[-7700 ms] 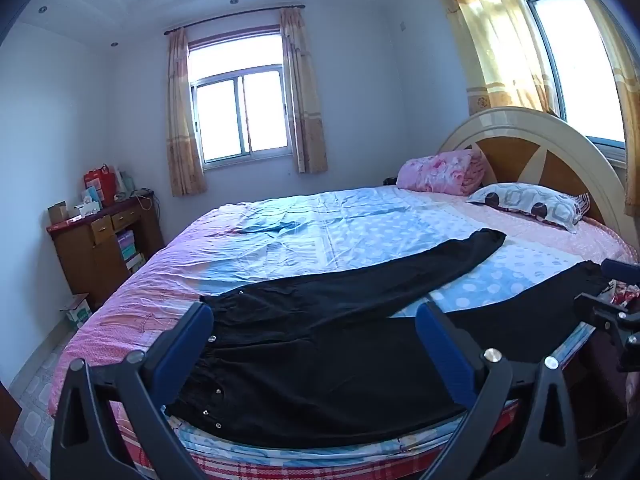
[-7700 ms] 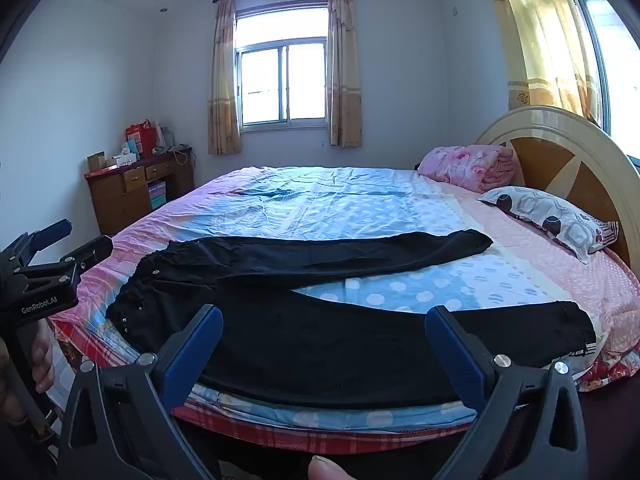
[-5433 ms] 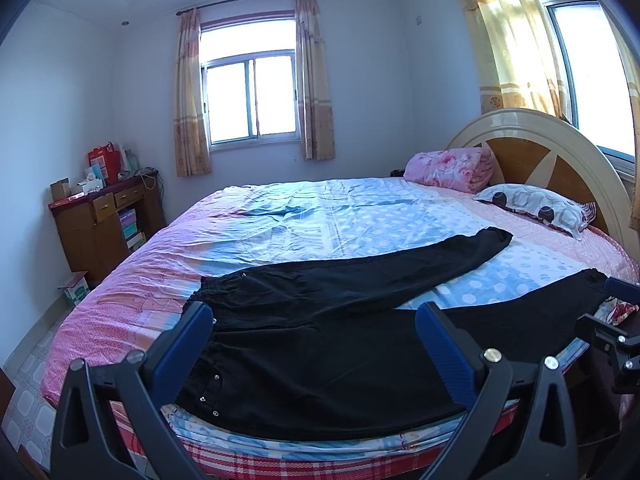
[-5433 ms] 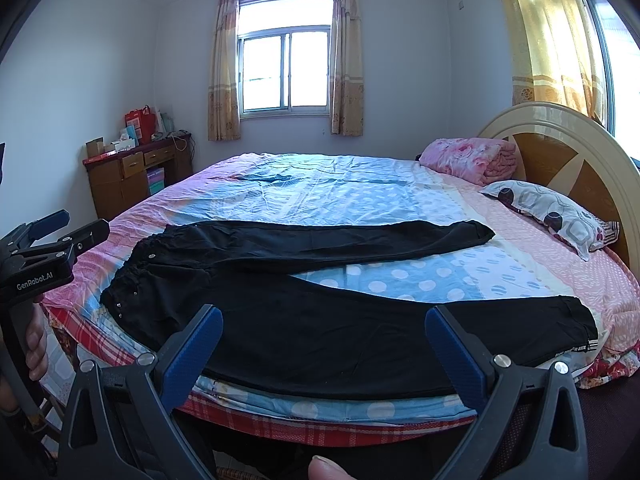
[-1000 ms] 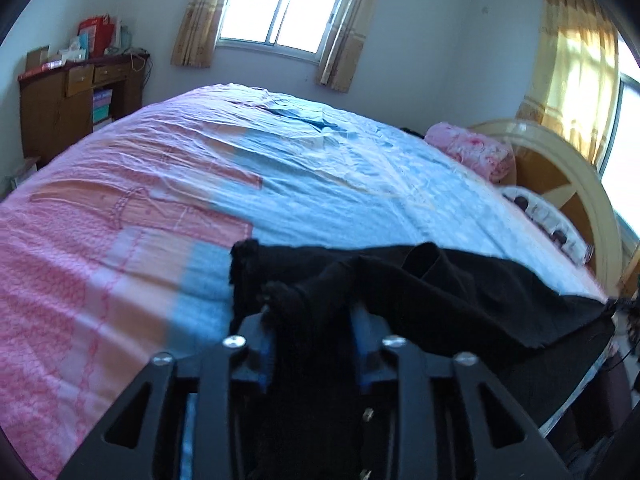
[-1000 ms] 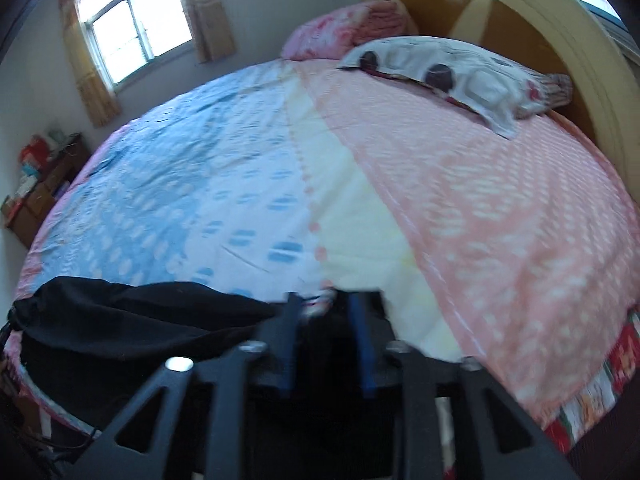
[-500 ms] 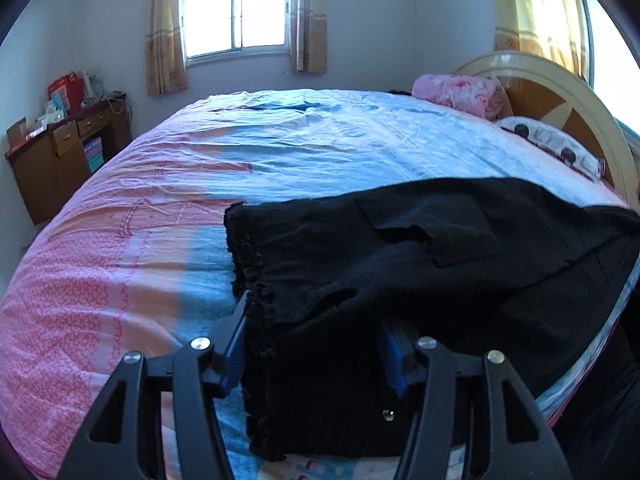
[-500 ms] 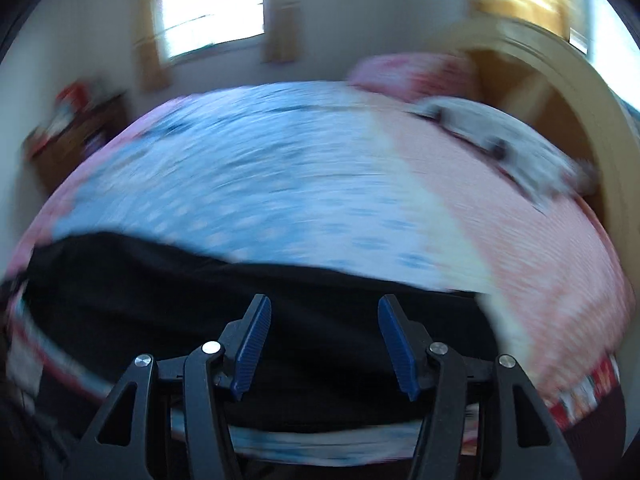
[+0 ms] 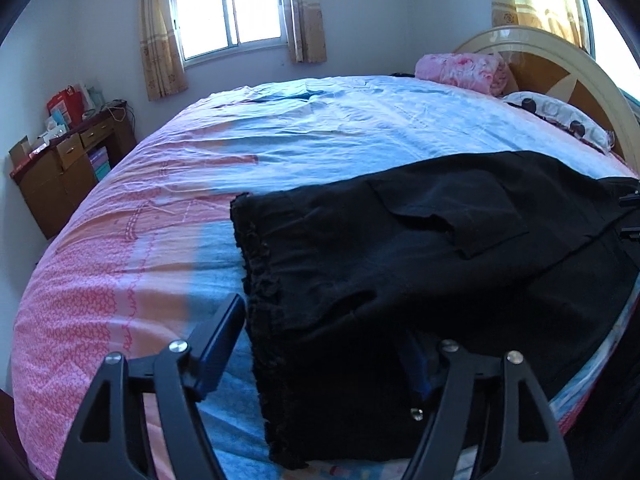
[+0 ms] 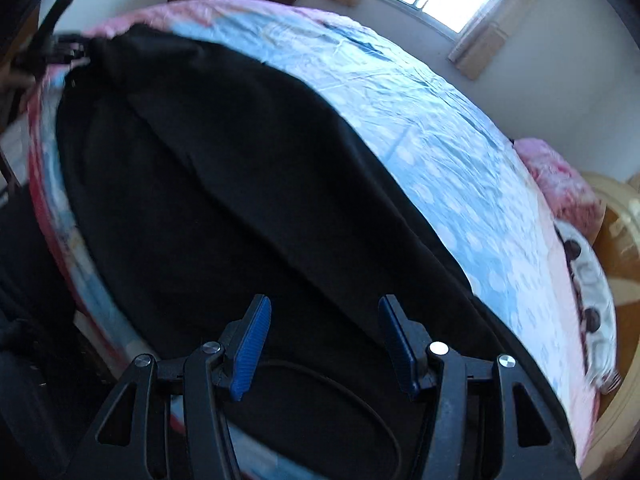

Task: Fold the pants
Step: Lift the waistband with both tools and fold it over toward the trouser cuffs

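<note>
The black pants (image 9: 400, 248) lie folded lengthwise, one leg over the other, along the near edge of the bed (image 9: 280, 132). The frilled waistband is at the left. My left gripper (image 9: 320, 340) is open over the waist end; its left finger is beside the waistband and its right finger is partly hidden under the cloth. In the right wrist view the pants (image 10: 240, 184) stretch toward the far left. My right gripper (image 10: 324, 340) is open and empty just above the leg end.
The bed has a pink and blue sheet. A pink blanket (image 9: 460, 68) and a spotted pillow (image 9: 560, 116) lie by the curved headboard (image 9: 560, 60). A wooden desk (image 9: 64, 168) stands at the left wall. A black cable (image 10: 360, 400) hangs below my right gripper.
Both grippers held the pants a second ago and have let go. The left jaws have spread wider. The right gripper has swung and now looks along the pants toward the waist.
</note>
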`<state>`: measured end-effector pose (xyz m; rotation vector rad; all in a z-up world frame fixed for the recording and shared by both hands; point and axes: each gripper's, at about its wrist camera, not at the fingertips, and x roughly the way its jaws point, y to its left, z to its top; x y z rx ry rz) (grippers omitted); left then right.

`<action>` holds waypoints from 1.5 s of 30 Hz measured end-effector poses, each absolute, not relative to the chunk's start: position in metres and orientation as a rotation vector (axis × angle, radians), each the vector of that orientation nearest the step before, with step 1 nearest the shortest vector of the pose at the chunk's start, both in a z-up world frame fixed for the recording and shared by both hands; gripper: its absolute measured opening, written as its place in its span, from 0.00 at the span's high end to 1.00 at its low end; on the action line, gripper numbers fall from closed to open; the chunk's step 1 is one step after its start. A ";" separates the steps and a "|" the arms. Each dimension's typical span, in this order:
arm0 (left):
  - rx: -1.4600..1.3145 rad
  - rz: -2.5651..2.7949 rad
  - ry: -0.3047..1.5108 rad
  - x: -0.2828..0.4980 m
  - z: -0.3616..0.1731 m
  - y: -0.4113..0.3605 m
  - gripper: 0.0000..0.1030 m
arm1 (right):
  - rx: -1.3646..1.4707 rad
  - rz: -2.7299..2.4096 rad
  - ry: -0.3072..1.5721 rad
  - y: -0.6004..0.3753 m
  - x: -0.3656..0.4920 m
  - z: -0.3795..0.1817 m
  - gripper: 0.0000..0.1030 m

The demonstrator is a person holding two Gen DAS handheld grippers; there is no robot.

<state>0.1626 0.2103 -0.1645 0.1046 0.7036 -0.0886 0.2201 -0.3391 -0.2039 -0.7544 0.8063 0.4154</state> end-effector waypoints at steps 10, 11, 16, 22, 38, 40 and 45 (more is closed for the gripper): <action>0.111 -0.122 0.700 0.164 -0.154 0.208 0.54 | -0.723 0.432 0.863 -0.331 0.260 -0.214 0.89; 0.113 -0.129 0.696 0.164 -0.153 0.208 0.56 | -0.714 0.431 0.865 -0.333 0.263 -0.212 0.91; 0.162 -0.139 0.667 0.155 -0.138 0.207 0.61 | -0.673 0.484 0.868 -0.339 0.253 -0.196 0.97; 0.164 -0.184 0.645 0.136 -0.131 0.221 0.61 | -0.678 0.548 0.862 -0.345 0.208 -0.168 0.97; 0.255 -0.139 0.754 0.121 -0.176 0.218 0.36 | -0.760 0.585 0.979 -0.347 0.197 -0.223 0.96; 0.264 -0.146 0.758 0.120 -0.177 0.218 0.34 | -0.766 0.590 0.987 -0.343 0.190 -0.230 0.93; 0.343 -0.088 0.766 0.112 -0.181 0.221 0.09 | -0.647 0.620 1.017 -0.362 0.184 -0.213 0.91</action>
